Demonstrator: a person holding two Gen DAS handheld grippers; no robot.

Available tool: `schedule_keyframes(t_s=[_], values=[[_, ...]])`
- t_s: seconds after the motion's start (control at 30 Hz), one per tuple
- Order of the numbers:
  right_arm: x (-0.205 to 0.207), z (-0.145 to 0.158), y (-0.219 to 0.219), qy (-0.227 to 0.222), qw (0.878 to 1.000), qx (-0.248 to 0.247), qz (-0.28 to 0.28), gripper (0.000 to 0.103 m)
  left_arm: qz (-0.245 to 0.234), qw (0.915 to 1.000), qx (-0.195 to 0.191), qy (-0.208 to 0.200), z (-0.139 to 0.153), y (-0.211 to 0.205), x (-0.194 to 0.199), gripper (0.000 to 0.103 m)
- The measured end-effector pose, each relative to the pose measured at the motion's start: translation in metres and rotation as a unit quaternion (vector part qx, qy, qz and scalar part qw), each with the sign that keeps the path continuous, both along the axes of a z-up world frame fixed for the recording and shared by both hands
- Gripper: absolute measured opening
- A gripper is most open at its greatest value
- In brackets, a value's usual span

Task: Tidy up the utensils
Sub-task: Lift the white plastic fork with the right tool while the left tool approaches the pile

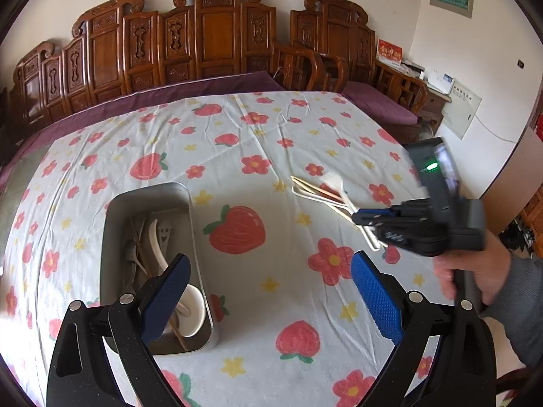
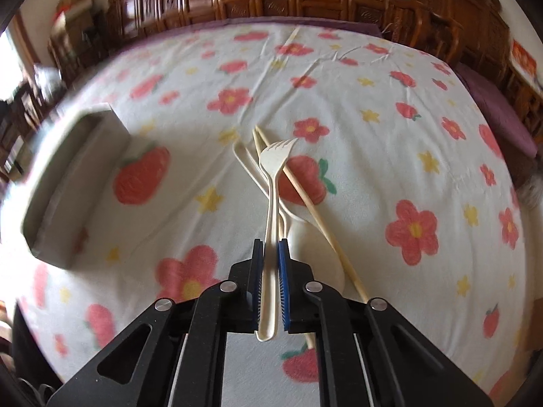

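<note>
My right gripper (image 2: 270, 247) is shut on the handle of a cream plastic fork (image 2: 273, 166), tines pointing away, just above a small pile of utensils: a cream spoon (image 2: 315, 251), a wooden chopstick (image 2: 305, 200) and cream chopsticks (image 2: 244, 159). In the left wrist view the right gripper (image 1: 364, 218) is over that pile (image 1: 325, 191). My left gripper (image 1: 268, 278) is open and empty, its left finger above a metal tray (image 1: 112, 237) that holds spoons, chopsticks and a white cup (image 1: 193, 308). The tray also shows blurred in the right wrist view (image 2: 71, 183).
A white cloth with strawberries and flowers (image 1: 271, 135) covers the table. Carved wooden benches (image 1: 210, 34) with purple cushions stand behind it. A lone chopstick (image 2: 292, 39) lies at the far side of the cloth.
</note>
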State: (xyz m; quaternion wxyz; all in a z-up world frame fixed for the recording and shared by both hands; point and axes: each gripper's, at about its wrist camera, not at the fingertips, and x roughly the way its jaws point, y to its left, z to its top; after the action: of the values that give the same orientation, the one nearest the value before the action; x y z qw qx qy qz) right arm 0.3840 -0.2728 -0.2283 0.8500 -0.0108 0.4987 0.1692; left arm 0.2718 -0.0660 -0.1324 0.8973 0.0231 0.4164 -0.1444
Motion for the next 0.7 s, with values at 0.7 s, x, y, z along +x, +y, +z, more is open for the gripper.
schedule_keyframes(t_s=[0.7], values=[[-0.098,0.035,-0.078,-0.056,0.997,0.015,-0.051,0.010,-0.001,0.9978,0.001,0.066,-0.053,-0.097,0.086,0.092]])
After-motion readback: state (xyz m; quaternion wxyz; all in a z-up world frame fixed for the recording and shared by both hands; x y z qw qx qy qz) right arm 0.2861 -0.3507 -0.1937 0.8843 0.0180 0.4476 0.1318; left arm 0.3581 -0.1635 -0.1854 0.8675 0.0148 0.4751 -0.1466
